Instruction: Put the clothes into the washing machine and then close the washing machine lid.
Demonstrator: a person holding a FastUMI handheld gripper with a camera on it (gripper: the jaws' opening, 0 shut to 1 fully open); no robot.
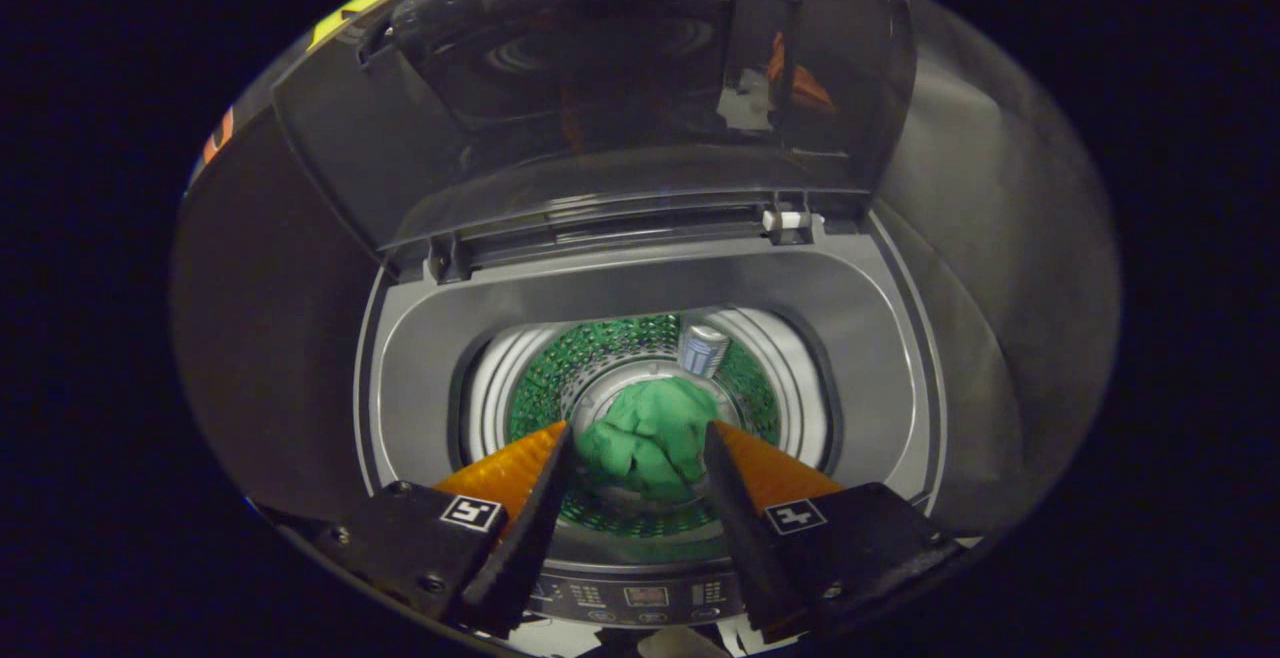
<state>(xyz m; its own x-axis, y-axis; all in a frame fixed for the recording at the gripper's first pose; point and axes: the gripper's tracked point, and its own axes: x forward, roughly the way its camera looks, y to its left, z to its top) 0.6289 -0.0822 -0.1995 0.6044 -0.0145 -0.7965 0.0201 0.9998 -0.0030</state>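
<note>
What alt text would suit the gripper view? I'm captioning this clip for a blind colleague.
A green cloth lies bunched at the bottom of a top-loading washing machine's drum, seen from above between the open fingers of the hand-held gripper. The machine's lid stands raised behind the opening.

I have the gripper (637,438) pointed steeply downward, its two fingers (520,498) spread apart with a clear gap between the tips. Nothing is pinched between them, and neither finger presses on anything. Each finger's base carries a square marker (471,513).
</note>
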